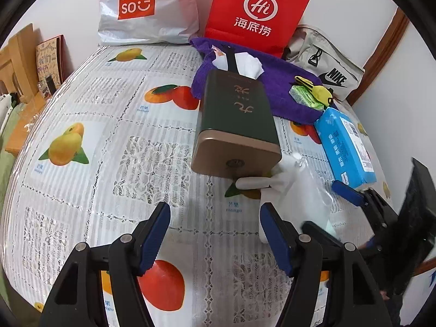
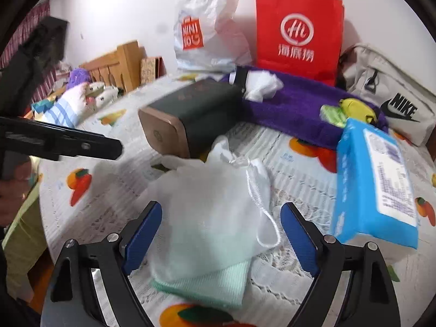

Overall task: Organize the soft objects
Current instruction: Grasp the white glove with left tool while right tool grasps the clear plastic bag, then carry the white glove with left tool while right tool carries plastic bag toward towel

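Indoors, fruit-print tablecloth [image 1: 81,125], white wall [image 2: 122,5], wooden headboard [image 2: 120,60]

Open right hand-held gripper [image 2: 221,235] over a white mesh pouch [image 2: 207,212] on the tabletop [image 2: 294,152]. Mint cloth [image 2: 218,286] under the pouch. Blue pack [image 2: 376,185] just right, green tin [image 2: 190,114] beyond.

left claw [image 1: 215,237] spread, right claw [image 2: 221,234] spread
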### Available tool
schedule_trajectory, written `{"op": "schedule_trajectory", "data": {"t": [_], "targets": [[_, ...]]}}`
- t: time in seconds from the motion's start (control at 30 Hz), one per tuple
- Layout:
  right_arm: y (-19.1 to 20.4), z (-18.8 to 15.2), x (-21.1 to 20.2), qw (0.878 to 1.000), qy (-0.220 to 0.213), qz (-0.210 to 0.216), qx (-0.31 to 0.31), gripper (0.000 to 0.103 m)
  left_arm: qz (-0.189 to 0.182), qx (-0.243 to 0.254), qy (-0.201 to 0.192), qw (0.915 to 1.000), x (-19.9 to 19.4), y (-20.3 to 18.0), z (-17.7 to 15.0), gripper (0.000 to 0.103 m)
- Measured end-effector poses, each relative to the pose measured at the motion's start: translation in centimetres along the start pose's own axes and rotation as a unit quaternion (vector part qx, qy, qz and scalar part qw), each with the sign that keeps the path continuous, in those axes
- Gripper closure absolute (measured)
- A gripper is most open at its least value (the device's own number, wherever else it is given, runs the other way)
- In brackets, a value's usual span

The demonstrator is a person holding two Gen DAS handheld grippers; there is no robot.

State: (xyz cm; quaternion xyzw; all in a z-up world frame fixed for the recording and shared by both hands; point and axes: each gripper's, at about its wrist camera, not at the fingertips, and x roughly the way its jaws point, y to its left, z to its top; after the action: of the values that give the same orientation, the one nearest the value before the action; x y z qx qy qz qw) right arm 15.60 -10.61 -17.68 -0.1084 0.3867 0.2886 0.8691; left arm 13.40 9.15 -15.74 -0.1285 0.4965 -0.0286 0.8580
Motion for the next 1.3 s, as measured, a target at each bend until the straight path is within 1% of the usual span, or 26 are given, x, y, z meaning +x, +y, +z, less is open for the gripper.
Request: {"op": "schedule_trajectory", "data": {"t": [0.03, 0.13, 0.17, 0.2, 0.23, 0.27, 0.33, 0.37, 0.4, 0.47, 0.53, 0.63, 0.77, 0.87, 0.93, 1.03, 1.07, 1.1, 1.13, 1.17, 1.23, 1.27, 1.3], "targets": [[0.2, 0.0, 0.7, 1.000, 0.007, -0.003, -0.004, 0.015, 0.000, -0.002, 0.000, 1.0000, 0.1, 0.1, 0.0, 0.037], [0.6, 0.0, 2.3, 0.999, 0.045, -0.006, -0.015, 0.015, -0.002, -0.007, 0.007, 0.9999, 0.7, 0.6, -0.1, 0.037], [0.8, 0.0, 2.6, 0.999, 0.051, -0.009, -0.016, 0.015, -0.002, -0.009, 0.009, 0.9999, 0.9, 0.7, -0.2, 0.037], [0.9, 0.1, 2.5, 0.999, 0.049, -0.007, -0.018, 0.021, -0.004, -0.009, 0.010, 0.9999, 1.0, 0.7, -0.2, 0.037], [0.9, 0.1, 2.3, 0.999, 0.042, 0.000, -0.019, 0.042, -0.007, -0.011, 0.009, 0.9999, 1.1, 0.8, -0.2, 0.037], [1.0, 0.2, 2.1, 0.999, 0.039, 0.007, -0.018, 0.053, -0.009, -0.012, 0.010, 0.9998, 1.3, 0.9, -0.3, 0.037], [1.0, 0.3, 1.9, 0.999, 0.041, 0.001, -0.015, 0.079, -0.012, -0.014, 0.012, 0.9998, 1.4, 1.0, -0.4, 0.037], [1.1, 0.3, 1.8, 0.999, 0.042, -0.003, -0.017, 0.085, -0.014, -0.013, 0.012, 0.9997, 1.5, 1.0, -0.5, 0.037], [1.2, 0.3, 1.7, 0.999, 0.044, -0.007, -0.020, 0.087, -0.016, -0.013, 0.013, 0.9997, 1.5, 1.0, -0.6, 0.037], [1.5, 0.3, 1.1, 0.999, 0.043, -0.012, -0.027, 0.087, -0.016, -0.012, 0.015, 0.9997, 1.5, 1.0, -0.7, 0.037], [1.8, 0.3, -0.1, 0.999, 0.026, -0.010, -0.032, 0.087, -0.019, -0.011, 0.014, 0.9997, 1.3, 0.9, -0.9, 0.037], [1.8, 0.1, -1.2, 0.999, 0.016, -0.012, -0.029, 0.087, -0.024, -0.007, 0.015, 0.9996, 1.1, 0.4, -1.1, 0.036], [1.6, -0.7, -2.7, 1.000, 0.006, 0.008, -0.020, 0.087, -0.044, 0.012, 0.012, 0.9989, 1.0, -1.2, -1.4, 0.036], [1.5, -1.7, -3.4, 1.000, 0.006, 0.022, -0.019, 0.087, -0.080, 0.026, 0.011, 0.9963, 1.4, -2.8, -1.5, 0.036], [1.4, -2.2, -3.8, 0.999, 0.003, 0.040, -0.014, 0.087, -0.096, 0.042, 0.023, 0.9942, 2.3, -4.1, -1.6, 0.036], [1.4, -2.8, -4.2, 0.999, -0.003, 0.052, -0.008, 0.087, -0.090, 0.075, 0.032, 0.9926, 3.7, -6.1, -2.0, 0.037], [1.3, -2.9, -4.3, 0.999, -0.003, 0.053, -0.005, 0.087, -0.085, 0.085, 0.031, 0.9923, 4.0, -6.6, -2.2, 0.042], [1.2, -3.0, -4.2, 0.999, -0.002, 0.053, -0.003, 0.087, -0.082, 0.090, 0.028, 0.9922, 4.3, -7.0, -2.4, 0.056], [1.1, -3.1, -4.2, 0.999, 0.000, 0.050, -0.002, 0.087, -0.084, 0.091, 0.029, 0.9918, 4.4, -7.1, -2.5, 0.062], [0.9, -3.2, -4.2, 0.999, 0.002, 0.047, -0.001, 0.087, -0.090, 0.095, 0.031, 0.9910, 4.5, -7.2, -2.6, 0.072], [0.5, -3.5, -4.4, 0.999, 0.003, 0.050, 0.007, 0.086, -0.095, 0.100, 0.032, 0.9899, 4.6, -7.4, -2.7, 0.081], [0.3, -3.6, -4.4, 0.998, 0.005, 0.053, 0.013, 0.083, -0.093, 0.105, 0.034, 0.9895, 4.6, -7.5, -2.8, 0.087], [0.1, -3.8, -4.4, 0.998, 0.008, 0.055, 0.017, 0.083, -0.086, 0.108, 0.032, 0.9899, 4.6, -7.6, -2.9, 0.089]]}}
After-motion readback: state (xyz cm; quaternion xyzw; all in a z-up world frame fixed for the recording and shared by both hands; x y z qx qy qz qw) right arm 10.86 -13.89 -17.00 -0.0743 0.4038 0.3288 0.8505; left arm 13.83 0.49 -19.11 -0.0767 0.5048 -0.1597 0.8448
